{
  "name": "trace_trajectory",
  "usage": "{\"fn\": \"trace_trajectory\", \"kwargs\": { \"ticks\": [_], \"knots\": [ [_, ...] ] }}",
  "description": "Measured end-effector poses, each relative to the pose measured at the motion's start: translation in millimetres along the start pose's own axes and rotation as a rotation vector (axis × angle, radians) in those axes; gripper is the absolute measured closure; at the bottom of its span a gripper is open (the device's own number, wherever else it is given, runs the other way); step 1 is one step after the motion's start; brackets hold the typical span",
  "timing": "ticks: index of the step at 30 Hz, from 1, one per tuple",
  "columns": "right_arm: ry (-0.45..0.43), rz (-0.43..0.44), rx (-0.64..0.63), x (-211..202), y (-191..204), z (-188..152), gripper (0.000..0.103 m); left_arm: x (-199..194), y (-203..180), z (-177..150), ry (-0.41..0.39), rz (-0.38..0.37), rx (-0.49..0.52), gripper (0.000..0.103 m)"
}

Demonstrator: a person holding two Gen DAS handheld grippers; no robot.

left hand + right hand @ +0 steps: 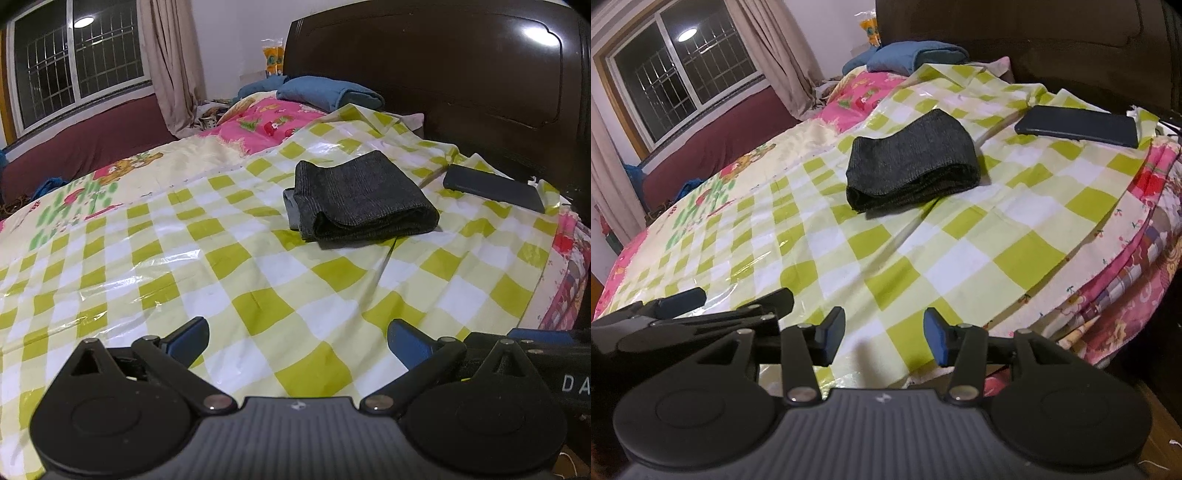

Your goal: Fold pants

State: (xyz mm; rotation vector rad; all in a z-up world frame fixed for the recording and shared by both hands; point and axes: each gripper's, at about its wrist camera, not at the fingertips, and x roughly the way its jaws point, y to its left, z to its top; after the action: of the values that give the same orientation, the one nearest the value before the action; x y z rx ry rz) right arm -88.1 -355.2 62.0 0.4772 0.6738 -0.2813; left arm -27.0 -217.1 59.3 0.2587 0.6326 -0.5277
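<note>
The dark grey pants [354, 195] lie folded into a compact bundle on the green-and-white checked sheet [258, 280], toward the headboard; they also show in the right wrist view [912, 166]. My left gripper [299, 339] is open and empty, held well short of the pants near the front of the sheet. My right gripper [884, 332] is open and empty, also well short of the pants. The left gripper shows at the lower left of the right wrist view [731, 301].
A dark phone [495, 188] lies on the sheet right of the pants, by the dark wooden headboard [443, 74]. Blue pillows [325, 92] and a pink floral quilt [266, 122] lie beyond. The bed edge [1108, 266] drops off at right. A window [81, 55] is at left.
</note>
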Motion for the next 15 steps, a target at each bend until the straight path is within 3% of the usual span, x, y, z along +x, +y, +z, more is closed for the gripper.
{"fn": "trace_trajectory", "kwargs": {
  "ticks": [15],
  "knots": [
    [0.014,0.000,0.008,2.8,-0.4,-4.4,0.054,-1.2,2.6,-5.4,-0.002,0.004,-0.002,0.000]
  ]
}}
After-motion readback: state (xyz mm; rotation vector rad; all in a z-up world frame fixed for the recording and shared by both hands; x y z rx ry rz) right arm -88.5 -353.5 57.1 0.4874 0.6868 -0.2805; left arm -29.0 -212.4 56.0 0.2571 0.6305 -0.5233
